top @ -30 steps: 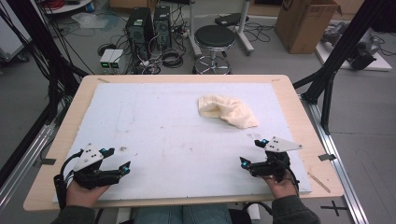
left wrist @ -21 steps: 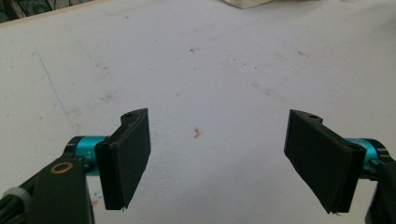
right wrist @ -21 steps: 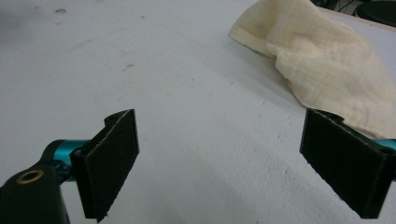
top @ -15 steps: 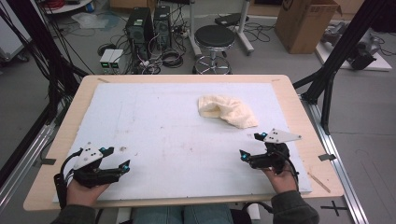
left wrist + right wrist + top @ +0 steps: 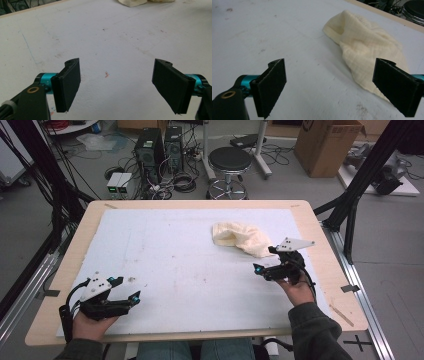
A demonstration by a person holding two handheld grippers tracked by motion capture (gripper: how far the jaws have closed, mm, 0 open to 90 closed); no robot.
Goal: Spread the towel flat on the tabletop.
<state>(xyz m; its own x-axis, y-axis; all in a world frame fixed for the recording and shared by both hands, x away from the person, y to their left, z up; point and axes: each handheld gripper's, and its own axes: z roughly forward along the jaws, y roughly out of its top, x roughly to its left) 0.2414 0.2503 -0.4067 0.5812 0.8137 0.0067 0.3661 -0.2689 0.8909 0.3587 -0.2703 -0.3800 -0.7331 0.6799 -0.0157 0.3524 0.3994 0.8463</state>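
I count one cloth [image 5: 243, 238] on the table [image 5: 165, 265], and my two grippers, left [image 5: 131, 299] and right [image 5: 263, 262], both jaws spread, holding nothing.

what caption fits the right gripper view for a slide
Right claw, jaws open, nearing a crumpled cream cloth on the white table.

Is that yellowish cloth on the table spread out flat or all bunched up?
Bunched up. The cloth lies in a rumpled heap with folds and raised humps on the white mat, clearest in the right gripper view.
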